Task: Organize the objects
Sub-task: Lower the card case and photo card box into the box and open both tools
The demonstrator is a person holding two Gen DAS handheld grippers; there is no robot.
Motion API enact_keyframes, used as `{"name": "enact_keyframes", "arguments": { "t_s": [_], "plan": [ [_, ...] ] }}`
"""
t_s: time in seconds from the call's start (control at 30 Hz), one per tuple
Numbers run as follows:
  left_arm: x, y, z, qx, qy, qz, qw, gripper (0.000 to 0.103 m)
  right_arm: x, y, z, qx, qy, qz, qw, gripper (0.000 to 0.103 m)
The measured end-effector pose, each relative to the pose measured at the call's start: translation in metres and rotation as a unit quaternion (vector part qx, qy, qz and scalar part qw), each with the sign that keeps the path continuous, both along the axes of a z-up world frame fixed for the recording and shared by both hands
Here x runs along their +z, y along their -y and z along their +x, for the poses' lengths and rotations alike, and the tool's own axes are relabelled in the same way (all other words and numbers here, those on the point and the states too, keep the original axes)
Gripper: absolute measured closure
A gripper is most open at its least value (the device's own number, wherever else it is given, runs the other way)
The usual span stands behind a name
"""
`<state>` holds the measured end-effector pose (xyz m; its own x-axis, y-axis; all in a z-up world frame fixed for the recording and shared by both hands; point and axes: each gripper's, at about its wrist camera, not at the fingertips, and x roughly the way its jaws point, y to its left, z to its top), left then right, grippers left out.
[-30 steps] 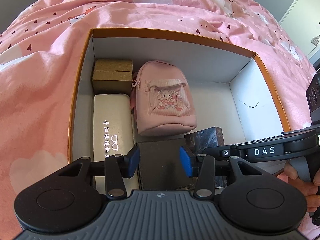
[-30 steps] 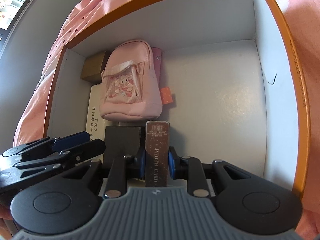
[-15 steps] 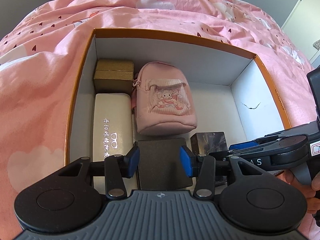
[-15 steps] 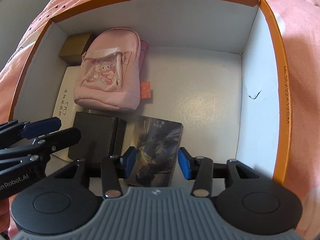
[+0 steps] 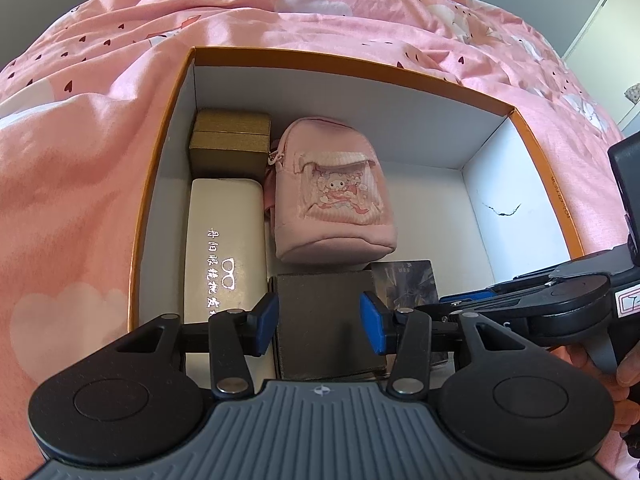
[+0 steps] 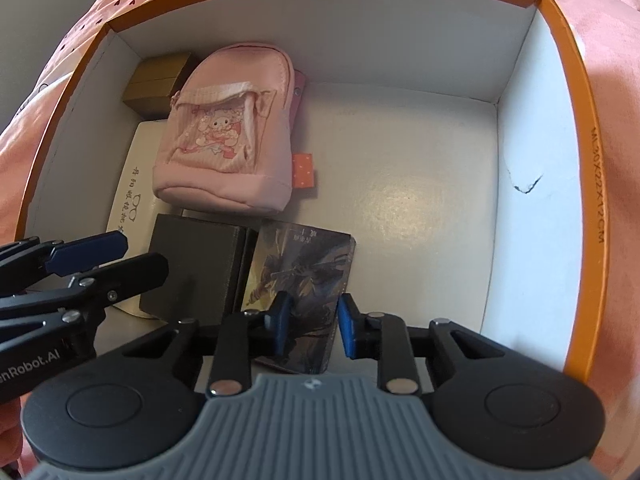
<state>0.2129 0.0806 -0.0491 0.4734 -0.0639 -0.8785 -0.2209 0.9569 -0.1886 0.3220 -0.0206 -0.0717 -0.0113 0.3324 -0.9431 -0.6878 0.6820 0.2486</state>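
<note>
Photo card pack (image 6: 304, 276) lies flat in orange-rimmed box (image 6: 576, 128) beside dark box (image 6: 192, 264); right gripper (image 6: 312, 326) fingers just narrowed above it, not pressing; left gripper (image 5: 318, 324) fingers apart, empty.

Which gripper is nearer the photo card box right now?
Right. The right gripper hangs directly over the photo card box; the left gripper is beside it, over the dark box.
</note>
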Motion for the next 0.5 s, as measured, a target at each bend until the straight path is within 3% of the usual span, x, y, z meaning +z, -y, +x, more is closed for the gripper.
{"name": "enact_keyframes", "arguments": {
  "t_s": [0.3,0.5],
  "plan": [
    [0.002,0.004,-0.002,-0.006,0.016,0.006,0.9998,0.050,0.003,-0.001,-0.004,0.007,0.010,0.001,1.000,0.073],
    [0.014,0.013,-0.011,-0.018,0.045,0.014,0.9987,0.049,0.025,0.004,-0.026,0.038,0.094,0.018,0.995,0.071]
  ]
}}
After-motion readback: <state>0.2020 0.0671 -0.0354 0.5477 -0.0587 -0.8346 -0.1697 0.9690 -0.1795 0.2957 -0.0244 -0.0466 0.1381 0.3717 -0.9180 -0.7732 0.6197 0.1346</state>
